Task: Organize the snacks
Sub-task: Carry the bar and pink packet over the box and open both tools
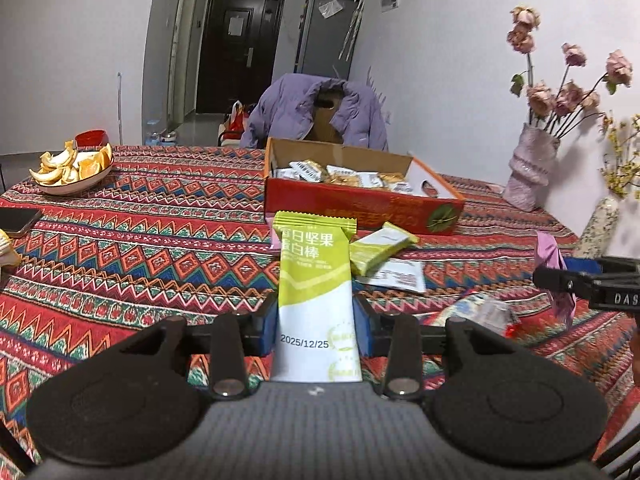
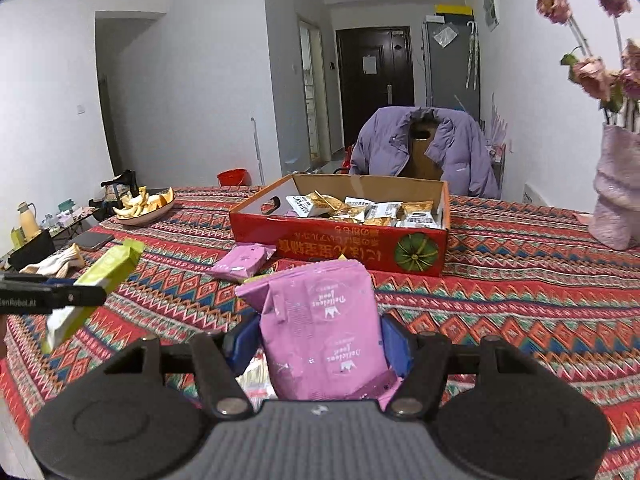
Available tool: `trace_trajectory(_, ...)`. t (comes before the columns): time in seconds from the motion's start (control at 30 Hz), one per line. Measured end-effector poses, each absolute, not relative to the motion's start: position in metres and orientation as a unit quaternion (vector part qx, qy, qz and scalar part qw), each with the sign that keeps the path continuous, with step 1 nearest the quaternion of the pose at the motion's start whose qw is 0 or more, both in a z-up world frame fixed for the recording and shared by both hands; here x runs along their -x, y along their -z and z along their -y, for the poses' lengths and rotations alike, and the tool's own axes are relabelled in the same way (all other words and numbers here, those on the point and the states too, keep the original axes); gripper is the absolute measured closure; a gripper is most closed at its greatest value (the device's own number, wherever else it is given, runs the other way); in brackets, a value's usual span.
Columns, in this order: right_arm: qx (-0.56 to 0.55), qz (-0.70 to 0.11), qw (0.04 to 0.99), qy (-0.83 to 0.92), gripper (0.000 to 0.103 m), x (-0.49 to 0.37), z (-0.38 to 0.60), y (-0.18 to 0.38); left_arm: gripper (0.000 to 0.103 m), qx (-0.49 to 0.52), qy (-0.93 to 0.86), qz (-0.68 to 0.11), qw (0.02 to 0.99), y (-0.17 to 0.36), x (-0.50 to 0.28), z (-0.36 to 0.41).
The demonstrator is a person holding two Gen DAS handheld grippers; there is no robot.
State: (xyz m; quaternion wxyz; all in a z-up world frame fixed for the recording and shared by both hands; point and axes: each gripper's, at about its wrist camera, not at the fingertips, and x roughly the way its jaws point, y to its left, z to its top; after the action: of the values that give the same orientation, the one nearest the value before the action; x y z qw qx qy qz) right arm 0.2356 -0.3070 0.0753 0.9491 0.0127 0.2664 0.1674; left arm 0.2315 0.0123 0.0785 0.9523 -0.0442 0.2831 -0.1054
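While both tongs are raised above the bench, the left tongs clamp a green-and-white snack bar, long axis pointing toward the open red box. Right tongs clamp a pink pouch, crumpled, facing the same box across bare cloth.

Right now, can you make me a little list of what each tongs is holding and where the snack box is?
left tongs: shut on the green snack bar, lifted above the table
right tongs: shut on the pink snack bag, also lifted
snack box: red cardboard, open top, ahead of both tongs
inside the box: many small wrapped snacks
still on the tablecloth: another pink bag next to the box, another green bar
far left: plate of orange pieces
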Motion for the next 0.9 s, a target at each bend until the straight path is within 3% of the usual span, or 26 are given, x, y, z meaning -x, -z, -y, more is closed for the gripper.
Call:
trace_trajectory(0.47, -0.047, -0.257, 0.952, -0.159, 0.04, -0.214, 0.336, -0.075, 0.065, 0.041, 0.135, -0.268, 0.953, -0.093, -0.225, 0.019)
trace_trajectory(0.9, -0.077, -0.232, 0.952, -0.183, 0.04, -0.314, 0.35, -0.119, 0.064, 0.031, 0.182, -0.243, 0.952, -0.143, -0.333, 0.046)
